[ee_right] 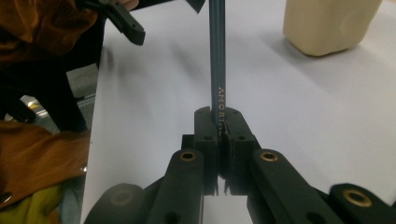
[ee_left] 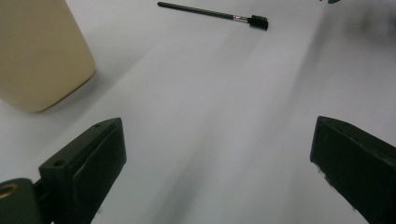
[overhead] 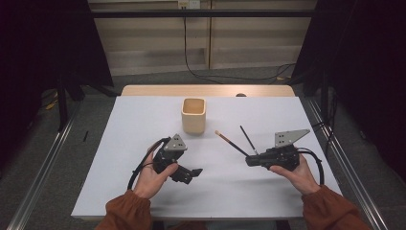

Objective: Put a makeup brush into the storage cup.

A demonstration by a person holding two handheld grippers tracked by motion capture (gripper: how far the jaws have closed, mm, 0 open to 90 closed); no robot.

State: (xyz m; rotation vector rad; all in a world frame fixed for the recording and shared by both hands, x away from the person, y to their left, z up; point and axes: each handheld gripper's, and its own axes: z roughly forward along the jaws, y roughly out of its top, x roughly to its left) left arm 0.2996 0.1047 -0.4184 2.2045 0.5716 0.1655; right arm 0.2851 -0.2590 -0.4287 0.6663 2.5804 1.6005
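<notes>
I'm clamping the right gripper (ee_right: 219,140) jaws on a brush (ee_right: 217,56); left gripper (ee_left: 217,172) jaws are gaping apart. Next I'm probably dropping it into the cup (overhead: 193,115) ahead

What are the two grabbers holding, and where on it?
The right gripper pinches a dark pencil-like stick near one end of its shaft. The left gripper is open and holds nothing.
</notes>
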